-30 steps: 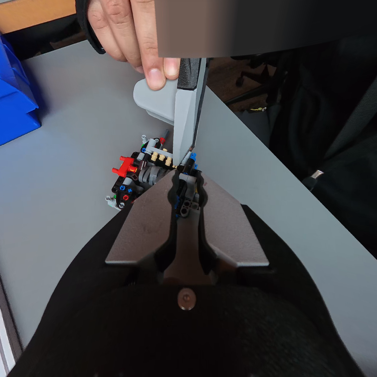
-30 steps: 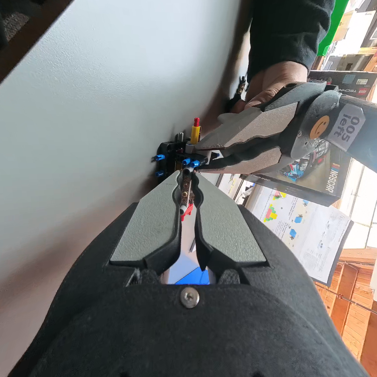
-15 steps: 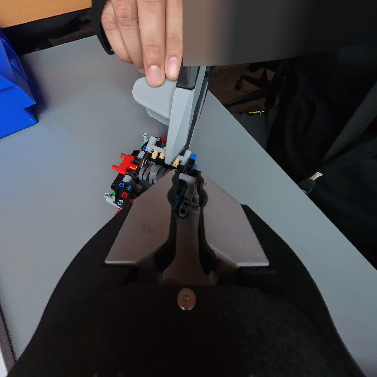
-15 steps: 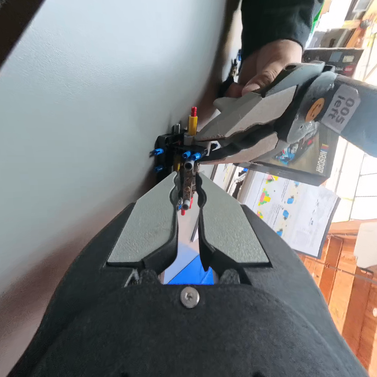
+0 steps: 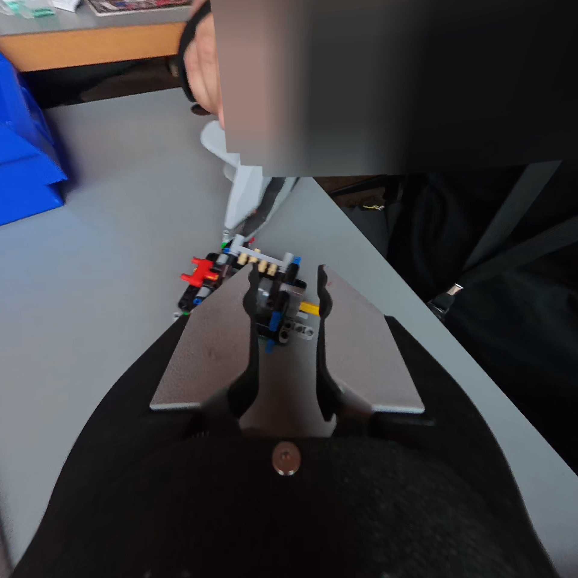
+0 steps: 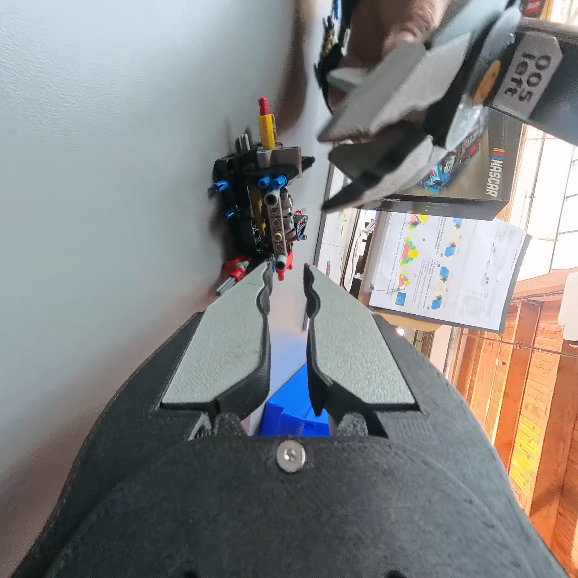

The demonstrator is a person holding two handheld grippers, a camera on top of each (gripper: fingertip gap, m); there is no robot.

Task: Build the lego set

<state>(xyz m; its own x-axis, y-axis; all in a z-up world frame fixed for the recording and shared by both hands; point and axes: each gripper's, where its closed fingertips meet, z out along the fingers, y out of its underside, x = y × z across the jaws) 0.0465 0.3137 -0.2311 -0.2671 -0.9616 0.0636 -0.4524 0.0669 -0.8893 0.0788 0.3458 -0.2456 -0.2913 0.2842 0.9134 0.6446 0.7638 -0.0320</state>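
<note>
Grey bench carries the lego assembly, its tan-pinned beam slanting from far left to near right; the left tool straddles it, fingers apart.

Right wrist view: the assembly lies lengthwise ahead of the spread, empty right tool.

A grey table carries the lego assembly and a blue bin.

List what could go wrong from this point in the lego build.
1. The lego assembly sits free on the table near its edge; a nudge might push it off.
2. Both the left gripper and the right gripper are open and close by; a finger could catch the protruding yellow pin or blue pins.
</note>
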